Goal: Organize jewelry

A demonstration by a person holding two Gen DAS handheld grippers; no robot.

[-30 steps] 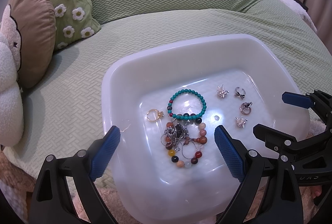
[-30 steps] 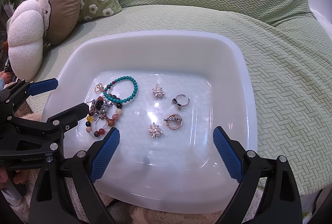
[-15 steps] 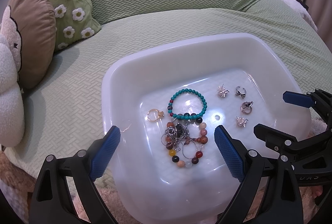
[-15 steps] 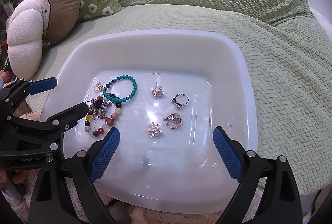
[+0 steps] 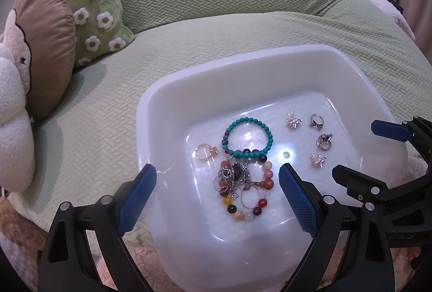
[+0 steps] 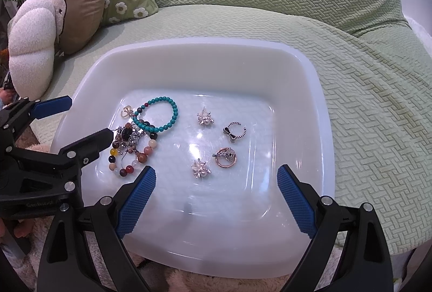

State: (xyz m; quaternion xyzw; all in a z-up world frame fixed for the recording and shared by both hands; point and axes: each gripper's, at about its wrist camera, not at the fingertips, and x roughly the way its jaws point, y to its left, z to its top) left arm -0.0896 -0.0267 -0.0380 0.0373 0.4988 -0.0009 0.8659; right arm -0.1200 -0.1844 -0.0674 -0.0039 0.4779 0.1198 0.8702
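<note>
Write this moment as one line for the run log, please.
left gripper: open, empty | right gripper: open, empty | white basin: on green sofa | turquoise bracelet: overlaps tangled bead pile | sorting: not begun

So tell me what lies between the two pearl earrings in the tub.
Right wrist view: only bare tub floor between the far pearl earring and the near pearl earring.

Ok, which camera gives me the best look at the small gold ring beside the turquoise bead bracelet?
The left wrist view: the small gold ring lies unobstructed on the white plastic basin floor, left of the turquoise bead bracelet. In the right wrist view the ring is farther off, foreshortened and harder to read.
</note>
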